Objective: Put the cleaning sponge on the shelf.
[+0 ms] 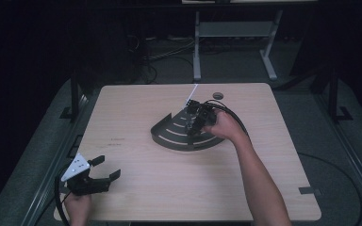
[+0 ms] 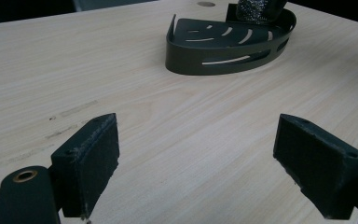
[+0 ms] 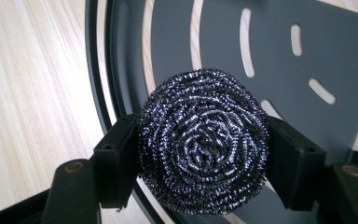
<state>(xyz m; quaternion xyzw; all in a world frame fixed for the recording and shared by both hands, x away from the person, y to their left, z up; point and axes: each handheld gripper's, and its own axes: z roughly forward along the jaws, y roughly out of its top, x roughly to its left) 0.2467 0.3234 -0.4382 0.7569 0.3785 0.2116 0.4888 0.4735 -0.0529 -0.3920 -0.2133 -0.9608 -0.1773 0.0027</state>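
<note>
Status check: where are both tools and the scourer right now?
Right tool shut on steel scourer, over the dark slotted tray. Left tool open, idle at the table's near left corner. Nothing in the way.

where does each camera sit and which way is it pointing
High view: fixed above the person's side, looking forward and down on the wooden table; both forearms enter from the bottom, the left hand-held gripper open, the right hand-held gripper over the dark corner rack.
Left gripper view: rides the left hand-held gripper, looking low across the table toward the rack; its two open jaws show.
Right gripper view: rides the right hand-held gripper, looking down into the rack; its jaws clamp a steel wool scourer.
Shared: all three show the rack.
</note>
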